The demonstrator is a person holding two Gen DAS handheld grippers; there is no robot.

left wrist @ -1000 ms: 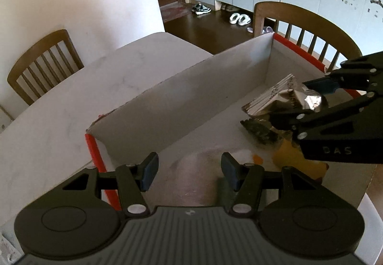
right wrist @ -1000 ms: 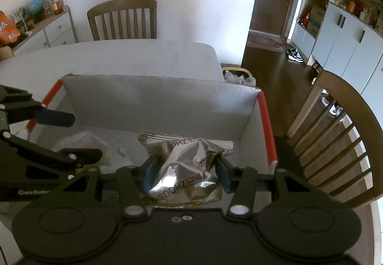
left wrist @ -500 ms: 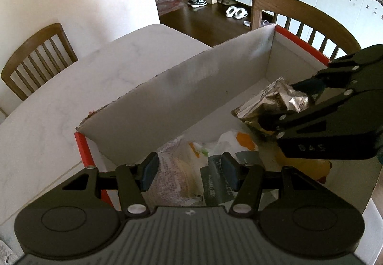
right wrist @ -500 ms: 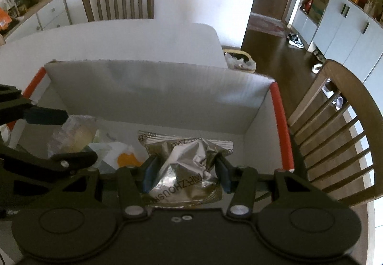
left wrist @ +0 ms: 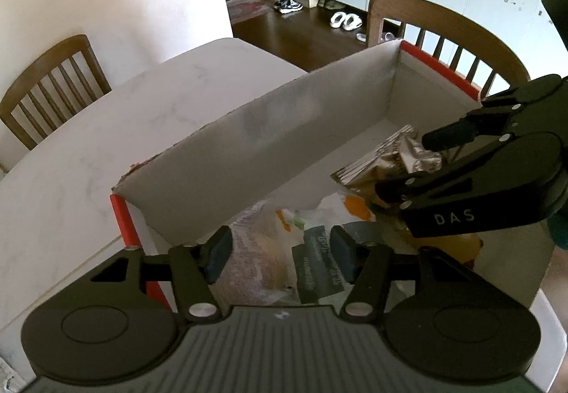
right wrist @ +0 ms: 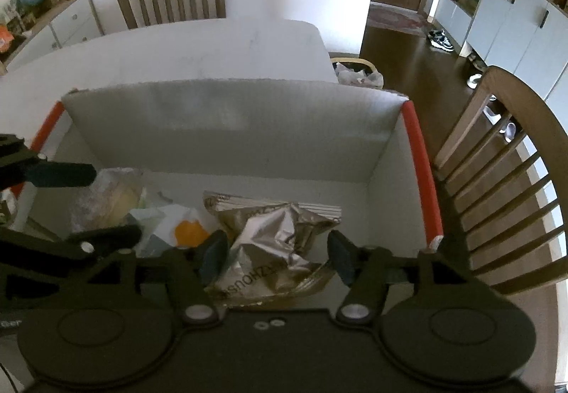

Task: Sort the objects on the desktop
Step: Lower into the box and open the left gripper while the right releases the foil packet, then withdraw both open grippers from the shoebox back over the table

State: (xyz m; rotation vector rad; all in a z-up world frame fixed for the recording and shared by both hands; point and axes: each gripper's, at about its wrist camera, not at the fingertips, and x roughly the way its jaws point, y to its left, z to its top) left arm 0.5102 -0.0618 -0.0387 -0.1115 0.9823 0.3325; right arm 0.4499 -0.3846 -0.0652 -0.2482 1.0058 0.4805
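Both grippers are hanging over the open cardboard box (right wrist: 220, 116) with red-taped edges, which is sitting on the white table (left wrist: 88, 151); both are angled down into it, probably because the box is serving as the collection bin for the sort.

Right gripper (right wrist: 277, 256): jaws are opening. The crumpled silver foil snack bag (right wrist: 280, 236) is lying between them on the box floor, with a gap showing beside each pad, so the bag looks released rather than gripped. It is sitting toward the right end of the box, near the red-edged wall.

Left gripper (left wrist: 280, 252): jaws are also opening. Below them are lying a clear plastic bag of what looks like bread (left wrist: 252, 261) and a dark grey packet (left wrist: 316, 261); the pads are not pressing either. A white wrapper with an orange patch (right wrist: 181, 226) is lying between the two piles.

Judgement: the items are being dropped loosely in a heap, not arranged, so this is the letting-go stage.

Writing:
- Foil bag: upside-down capitals, partly readable as "…ZHOUS…"; the rest is creased away.
- Right gripper body, from the left wrist view: "DAS".
- Dark packet: pale print, too small to read.

A wooden chair (right wrist: 511, 187) is standing just beside the box's right end.
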